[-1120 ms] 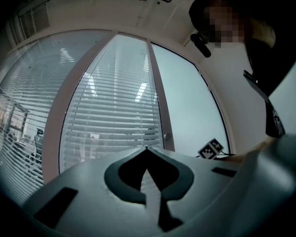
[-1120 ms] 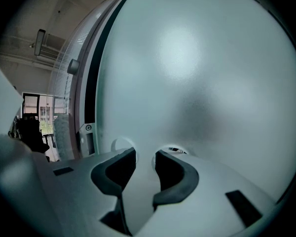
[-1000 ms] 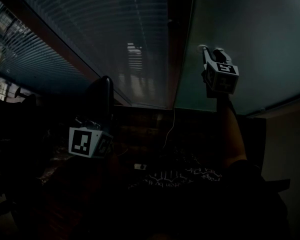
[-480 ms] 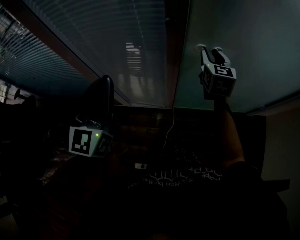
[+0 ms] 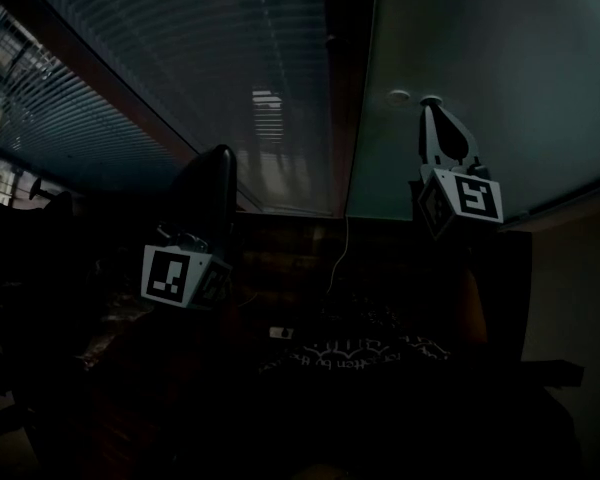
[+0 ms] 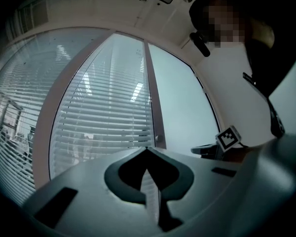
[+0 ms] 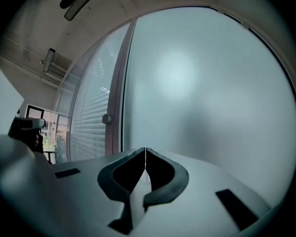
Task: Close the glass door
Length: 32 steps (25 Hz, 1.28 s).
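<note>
The frosted glass door [image 5: 500, 58] fills the upper right of the head view, and the right gripper view looks straight at it [image 7: 202, 83]. A small round knob [image 5: 398, 96] sits near the door's left edge. My right gripper [image 5: 432, 103] points at the glass just right of that knob, apart from it. Its jaws are closing, their tips [image 7: 146, 149] meet, and nothing is between them. A knob [image 7: 107, 118] shows on the brown post to its left. My left gripper [image 6: 148, 148] hangs low at the left, shut and empty, facing the blinds.
A window with slatted blinds [image 5: 180, 58] runs along the left, parted from the door by a dark upright post [image 5: 345, 88]. A dark chair back [image 5: 215, 183] stands under the window. Below is a dim desk with a cable [image 5: 338, 258].
My right gripper has come off the knob, shifting right and back from the glass. Its jaws, spread around the knob before, have come together. The left gripper has stayed put.
</note>
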Motion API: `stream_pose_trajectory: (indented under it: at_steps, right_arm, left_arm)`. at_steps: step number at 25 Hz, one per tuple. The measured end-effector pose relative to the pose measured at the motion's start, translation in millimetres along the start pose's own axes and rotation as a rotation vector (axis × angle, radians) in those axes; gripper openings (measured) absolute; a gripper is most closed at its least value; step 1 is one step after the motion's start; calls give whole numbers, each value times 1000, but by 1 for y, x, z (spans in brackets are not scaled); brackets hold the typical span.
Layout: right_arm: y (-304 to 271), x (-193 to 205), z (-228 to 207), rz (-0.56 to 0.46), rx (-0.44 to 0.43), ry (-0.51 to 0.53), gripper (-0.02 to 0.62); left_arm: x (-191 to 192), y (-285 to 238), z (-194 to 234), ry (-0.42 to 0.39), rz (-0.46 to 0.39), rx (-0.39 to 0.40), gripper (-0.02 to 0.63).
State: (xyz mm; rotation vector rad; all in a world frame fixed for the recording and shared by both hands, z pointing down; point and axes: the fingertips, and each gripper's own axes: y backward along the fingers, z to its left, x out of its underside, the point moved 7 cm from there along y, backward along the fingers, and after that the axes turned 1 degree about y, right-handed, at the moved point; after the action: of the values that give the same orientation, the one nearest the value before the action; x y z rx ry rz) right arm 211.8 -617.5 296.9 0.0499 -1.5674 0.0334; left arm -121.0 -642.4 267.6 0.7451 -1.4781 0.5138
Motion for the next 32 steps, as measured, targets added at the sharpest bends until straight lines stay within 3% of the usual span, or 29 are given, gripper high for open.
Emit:
stream_pose_trajectory:
  at_steps: [4,11,32]
  right_arm:
    - [15,-17,-3,-60,-17,13,3]
    - [22,-22,-3,-69,-26,67,3]
    - [48,-38,-3,-128,-109,98,3]
  left_arm:
    - [-1,1,-10,-7,-12,9,2]
    - [-6,1,-21,-6,-31,10,2]
    - [-16,-33,-46,-16,-45,-19,2]
